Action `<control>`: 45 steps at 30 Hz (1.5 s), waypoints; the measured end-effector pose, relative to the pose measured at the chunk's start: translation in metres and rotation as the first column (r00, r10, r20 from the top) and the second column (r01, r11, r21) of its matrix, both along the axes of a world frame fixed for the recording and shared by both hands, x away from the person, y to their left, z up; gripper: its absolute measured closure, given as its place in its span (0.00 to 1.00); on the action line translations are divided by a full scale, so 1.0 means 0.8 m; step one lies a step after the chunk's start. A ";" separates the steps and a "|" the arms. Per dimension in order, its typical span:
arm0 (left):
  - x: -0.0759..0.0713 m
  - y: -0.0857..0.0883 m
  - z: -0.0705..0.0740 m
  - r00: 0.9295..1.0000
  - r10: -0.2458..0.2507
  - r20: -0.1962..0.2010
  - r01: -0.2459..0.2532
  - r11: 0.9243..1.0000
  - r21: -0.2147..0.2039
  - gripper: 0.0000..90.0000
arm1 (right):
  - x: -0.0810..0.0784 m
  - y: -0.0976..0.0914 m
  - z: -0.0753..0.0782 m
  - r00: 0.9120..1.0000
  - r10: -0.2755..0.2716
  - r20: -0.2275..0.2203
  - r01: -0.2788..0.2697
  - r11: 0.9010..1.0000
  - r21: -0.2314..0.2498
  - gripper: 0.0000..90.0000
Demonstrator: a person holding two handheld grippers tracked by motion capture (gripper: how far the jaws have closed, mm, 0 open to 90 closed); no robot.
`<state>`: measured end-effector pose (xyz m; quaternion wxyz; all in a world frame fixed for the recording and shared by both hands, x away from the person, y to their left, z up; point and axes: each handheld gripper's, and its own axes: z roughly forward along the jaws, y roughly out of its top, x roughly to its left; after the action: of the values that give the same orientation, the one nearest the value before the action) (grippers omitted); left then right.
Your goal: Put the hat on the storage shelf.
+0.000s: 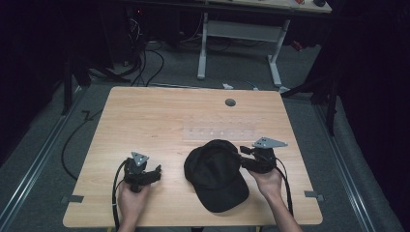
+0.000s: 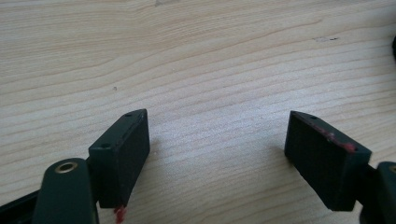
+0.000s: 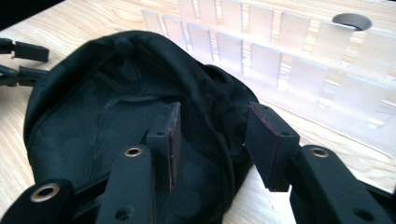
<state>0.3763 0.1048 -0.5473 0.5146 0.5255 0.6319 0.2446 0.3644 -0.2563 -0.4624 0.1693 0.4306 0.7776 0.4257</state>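
A dim room surrounds a light wooden table (image 1: 145,116). The black cap (image 1: 216,174) lies upside down, brim toward the person, directly left of the right gripper (image 3: 212,140), whose half-open jaws straddle its rim without pinching. The left gripper (image 2: 217,154), well left of the cap, gapes empty.

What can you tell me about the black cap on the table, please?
The black cap is soft fabric, lying upside down near the front edge of the wooden table, its brim toward the person and its hollow crown facing up. The crown's rim looks slumped and creased. The right gripper has its jaws astride that rim, apart, one inside the crown and one outside. A clear plastic rack lies just behind it.
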 end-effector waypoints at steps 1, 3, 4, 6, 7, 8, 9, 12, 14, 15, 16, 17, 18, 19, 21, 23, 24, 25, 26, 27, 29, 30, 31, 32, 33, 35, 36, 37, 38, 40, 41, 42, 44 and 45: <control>0.000 0.000 0.000 1.000 0.000 0.000 0.000 1.000 0.000 0.25 | 0.002 0.001 0.000 1.000 0.006 0.000 -0.006 1.000 -0.001 0.62; 0.000 0.000 0.000 1.000 0.000 0.000 0.000 1.000 0.000 0.25 | 0.005 0.005 0.000 1.000 0.010 -0.003 -0.010 1.000 -0.005 0.62; 0.000 0.000 0.000 1.000 0.000 0.000 0.000 1.000 0.000 0.25 | 0.007 0.006 -0.001 1.000 0.013 -0.004 -0.013 1.000 -0.007 0.63; 0.000 0.000 0.000 1.000 0.000 0.000 0.000 1.000 0.000 0.25 | 0.010 0.008 -0.003 1.000 0.015 -0.021 -0.015 1.000 -0.013 0.63; 0.000 0.000 0.000 1.000 0.000 0.000 0.000 1.000 0.000 0.25 | 0.012 0.009 -0.004 0.999 0.017 -0.028 -0.018 1.000 -0.015 0.63; 0.000 0.000 0.000 1.000 0.000 0.000 0.000 1.000 0.000 0.25 | 0.013 0.010 -0.005 0.999 0.018 -0.037 -0.019 1.000 -0.013 0.63; 0.000 0.000 0.000 1.000 0.000 0.000 0.000 1.000 0.000 0.25 | 0.014 0.011 -0.006 0.999 0.018 -0.041 -0.019 1.000 -0.013 0.63; 0.000 0.000 0.000 1.000 0.000 0.000 0.000 1.000 0.000 0.25 | 0.019 0.013 -0.008 0.999 0.020 -0.046 -0.020 1.000 -0.014 0.64; 0.000 0.000 0.000 1.000 0.000 0.000 0.000 1.000 0.000 0.25 | 0.022 0.015 -0.009 0.999 0.026 -0.048 -0.027 1.000 -0.012 0.64; 0.000 0.000 0.000 1.000 0.000 0.000 0.000 1.000 0.000 0.25 | 0.022 0.015 -0.009 0.999 0.026 -0.048 -0.027 1.000 -0.012 0.64; 0.000 0.000 0.000 1.000 0.000 0.000 0.000 1.000 0.000 0.25 | 0.023 0.016 -0.010 0.998 0.030 -0.050 -0.030 0.999 -0.013 0.65; 0.000 0.000 0.000 1.000 0.000 0.000 0.000 1.000 0.000 0.25 | 0.024 0.016 -0.011 0.998 0.031 -0.053 -0.032 0.999 -0.014 0.65; 0.000 0.000 0.000 1.000 0.000 0.000 0.000 1.000 0.000 0.25 | 0.026 0.017 -0.012 0.998 0.033 -0.054 -0.034 0.999 -0.018 0.65; 0.000 0.000 0.000 1.000 0.000 0.000 0.000 1.000 0.000 0.25 | 0.027 0.018 -0.014 0.998 0.037 -0.057 -0.038 0.999 -0.023 0.65; 0.000 0.000 0.000 1.000 0.000 0.000 0.000 1.000 0.000 0.25 | 0.029 0.019 -0.016 0.997 0.042 -0.061 -0.044 0.999 -0.031 0.66; 0.000 0.000 0.000 1.000 0.000 0.000 0.000 1.000 0.000 0.25 | 0.030 0.019 -0.018 0.997 0.049 -0.065 -0.051 0.998 -0.030 0.67; 0.000 0.000 0.000 1.000 0.000 0.000 0.000 1.000 0.000 0.25 | 0.030 0.019 -0.019 0.997 0.050 -0.065 -0.052 0.998 -0.028 0.68; 0.000 0.000 0.000 1.000 0.000 0.000 0.000 1.000 0.000 0.25 | 0.030 0.020 -0.019 0.996 0.050 -0.069 -0.052 0.998 -0.021 0.69; 0.000 0.000 0.000 1.000 0.000 0.000 0.000 1.000 0.000 0.25 | 0.031 0.020 -0.020 0.997 0.055 -0.063 -0.056 0.998 -0.020 0.71; 0.000 0.000 0.000 1.000 0.000 0.000 0.000 1.000 0.000 0.25 | 0.031 0.021 -0.021 0.997 0.053 -0.057 -0.055 0.998 -0.025 0.72; 0.000 0.000 0.000 1.000 0.000 0.000 0.000 1.000 0.000 0.25 | 0.031 0.023 -0.022 0.998 0.049 -0.048 -0.050 0.998 -0.038 0.74; 0.000 0.000 0.000 1.000 0.000 0.000 0.000 1.000 0.000 0.25 | 0.031 0.024 -0.022 0.998 0.043 -0.051 -0.046 0.998 -0.041 0.75; 0.000 0.000 0.000 1.000 0.000 0.000 0.000 1.000 0.000 0.25 | 0.031 0.024 -0.023 0.998 0.045 -0.047 -0.047 0.998 -0.044 0.76; 0.000 0.000 0.000 1.000 0.000 0.000 0.000 1.000 0.000 0.25 | 0.032 0.023 -0.023 0.998 0.046 -0.049 -0.048 0.998 -0.042 0.76; 0.000 0.000 0.000 1.000 0.000 0.000 0.000 1.000 0.000 0.25 | 0.032 0.023 -0.023 0.998 0.044 -0.052 -0.046 0.998 -0.041 0.77; 0.000 0.000 0.000 1.000 0.000 0.000 0.000 1.000 0.000 0.25 | 0.033 0.021 -0.023 0.997 0.042 -0.065 -0.045 0.998 -0.038 0.79; 0.000 0.000 0.000 1.000 0.000 0.000 0.000 1.000 0.000 0.25 | 0.033 0.021 -0.023 0.997 0.042 -0.065 -0.045 0.998 -0.038 0.79; 0.000 0.000 0.000 1.000 0.000 0.000 0.000 1.000 0.000 0.25 | 0.034 0.020 -0.023 0.997 0.042 -0.070 -0.045 0.998 -0.040 0.80; 0.000 0.000 0.000 1.000 0.000 0.000 0.000 1.000 0.000 0.25 | 0.034 0.020 -0.023 0.996 0.044 -0.075 -0.047 0.998 -0.041 0.80; 0.000 0.000 0.000 1.000 0.000 0.000 0.000 1.000 0.000 0.25 | 0.035 0.019 -0.024 0.996 0.052 -0.072 -0.055 0.997 -0.045 0.81; 0.000 0.000 0.000 1.000 0.000 0.000 0.000 1.000 0.000 0.25 | 0.035 0.019 -0.024 0.996 0.055 -0.071 -0.058 0.997 -0.046 0.82; 0.000 0.000 0.000 1.000 0.000 0.000 0.000 1.000 0.000 0.25 | 0.035 0.019 -0.024 0.996 0.060 -0.069 -0.063 0.997 -0.048 0.82; 0.000 0.000 0.000 1.000 0.000 0.000 0.000 1.000 0.000 0.25 | 0.035 0.018 -0.024 0.996 0.067 -0.066 -0.070 0.996 -0.051 0.83; 0.000 0.000 0.000 1.000 0.000 0.000 0.000 1.000 0.000 0.25 | 0.035 0.017 -0.024 0.995 0.075 -0.062 -0.078 0.995 -0.054 0.84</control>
<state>0.3763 0.1047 -0.5473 0.5146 0.5253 0.6319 0.2446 0.3921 -0.2425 -0.4818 0.1415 0.4082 0.8100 0.3965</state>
